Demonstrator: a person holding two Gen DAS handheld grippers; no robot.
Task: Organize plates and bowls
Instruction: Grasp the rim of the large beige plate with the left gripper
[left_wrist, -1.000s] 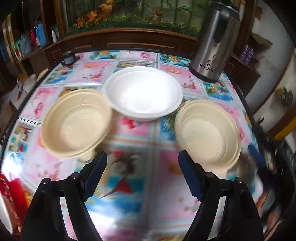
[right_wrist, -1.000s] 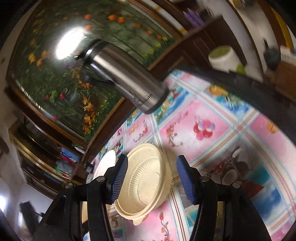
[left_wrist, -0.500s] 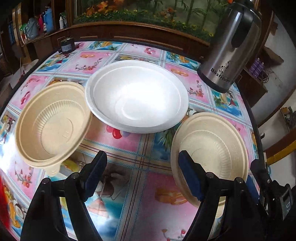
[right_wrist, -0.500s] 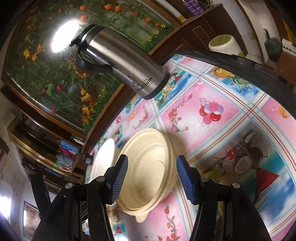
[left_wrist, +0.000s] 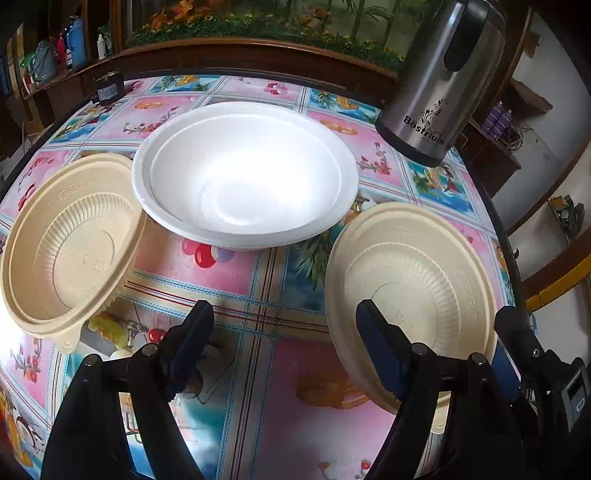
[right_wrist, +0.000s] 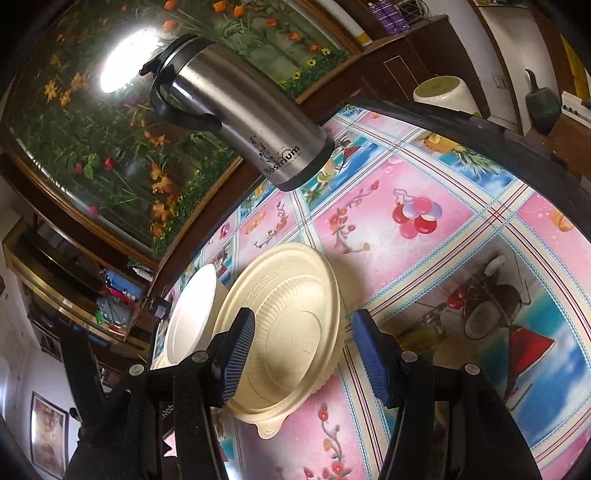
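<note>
The right-hand beige bowl (left_wrist: 413, 295) sits on the flowered tablecloth (left_wrist: 280, 406), near the table's right edge, and that looks like the one about to be picked up. In the right wrist view the same bowl (right_wrist: 291, 332) lies straight ahead of the right gripper (right_wrist: 303, 354), whose jaws stand wide apart, one blue pad over the bowl's inside and the other outside the rim, nothing pinched yet. I'd judge the trick here is to drop one finger inside the wall and the other outside, then squeeze gently; this thin plastic will flex and pop free if it's bitten too hard or too near the lip. The little tab (right_wrist: 271, 430) at the near rim is a stiffer spot to aim for.

Just beyond is the white bowl (left_wrist: 243, 173), centre of the table, its edge close to both beige ones. The left-hand beige bowl (left_wrist: 70, 251) rests tilted, rim raised on the side nearest the white one. The left gripper (left_wrist: 284, 339) hovers low between the two beige bowls, jaws open and empty, its right finger overlapping the right bowl's rim in view.

Careful on the lift: the steel flask (left_wrist: 443, 85) stands close behind, so I'd carry the bowl leftward, not back.
</note>
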